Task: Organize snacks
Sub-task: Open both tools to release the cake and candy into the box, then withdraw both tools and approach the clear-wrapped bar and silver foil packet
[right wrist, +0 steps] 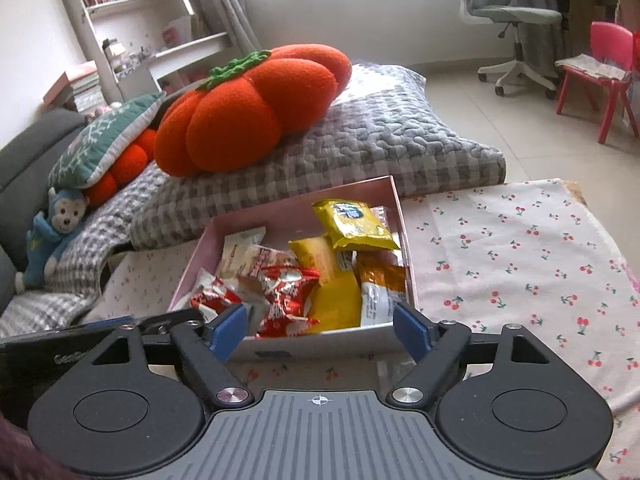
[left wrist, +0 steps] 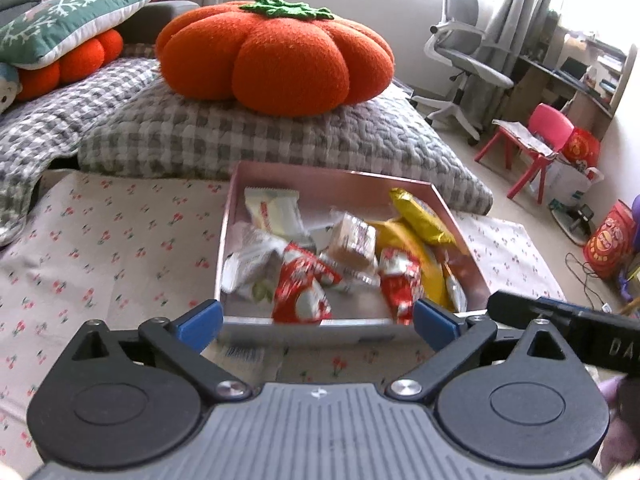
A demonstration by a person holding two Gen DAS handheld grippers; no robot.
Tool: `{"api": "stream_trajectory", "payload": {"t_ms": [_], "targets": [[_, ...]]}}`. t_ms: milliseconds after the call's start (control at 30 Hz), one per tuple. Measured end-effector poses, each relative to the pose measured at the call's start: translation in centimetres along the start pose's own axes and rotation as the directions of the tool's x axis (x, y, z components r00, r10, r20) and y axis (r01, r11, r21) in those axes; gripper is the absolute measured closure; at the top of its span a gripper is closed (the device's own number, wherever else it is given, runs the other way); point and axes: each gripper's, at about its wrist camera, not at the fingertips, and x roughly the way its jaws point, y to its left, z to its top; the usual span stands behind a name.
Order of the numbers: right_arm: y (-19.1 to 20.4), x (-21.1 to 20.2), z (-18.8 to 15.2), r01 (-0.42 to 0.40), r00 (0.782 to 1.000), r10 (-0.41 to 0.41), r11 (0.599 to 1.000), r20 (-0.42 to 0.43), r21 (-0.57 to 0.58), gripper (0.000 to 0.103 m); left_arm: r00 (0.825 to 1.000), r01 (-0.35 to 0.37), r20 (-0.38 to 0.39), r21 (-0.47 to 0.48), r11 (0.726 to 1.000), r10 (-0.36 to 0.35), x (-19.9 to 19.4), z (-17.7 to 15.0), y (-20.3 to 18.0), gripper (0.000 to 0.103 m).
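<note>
Pink box (left wrist: 236, 216) half-hides blurred snack packets (left wrist: 304, 284); both grippers (left wrist: 318, 322) (right wrist: 320, 330) gape empty.

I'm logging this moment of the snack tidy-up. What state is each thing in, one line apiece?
pink box: no lid on it, holding wrapped snacks
yellow snack packet: sealed, lying on top of the pile
red snack packet: sealed, lying in the box
left gripper: open, holding nothing
right gripper: open, holding nothing
pumpkin cushion: resting on the checked quilt

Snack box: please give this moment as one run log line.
left gripper open, empty | right gripper open, empty | snacks in pink box
</note>
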Motion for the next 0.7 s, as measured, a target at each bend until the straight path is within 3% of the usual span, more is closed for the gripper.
{"api": "stream_trajectory", "payload": {"t_ms": [133, 300, 700], "targets": [[-0.2, -0.8, -0.4, 0.010, 1.000, -0.010, 1.000, 0.005, -0.015, 0.014, 1.000, -0.010, 0.013, -0.011, 1.000, 0.010, -1.1, -1.3, 0.5, 0.000], [-0.9, -1.3, -1.2, 0.037, 0.999, -0.037, 0.999, 0.003, -0.030, 0.013, 0.999, -0.024, 0.026, -0.018, 1.000, 0.025, -1.8, -2.6, 1.2, 0.000], [-2.2, -3.4, -4.2, 0.096, 0.995, -0.096, 0.986, 0.004, -0.134, 0.008, 0.997, -0.053, 0.064, 0.042, 0.998, 0.050, -3.6, -5.5, 2.9, 0.000]]}}
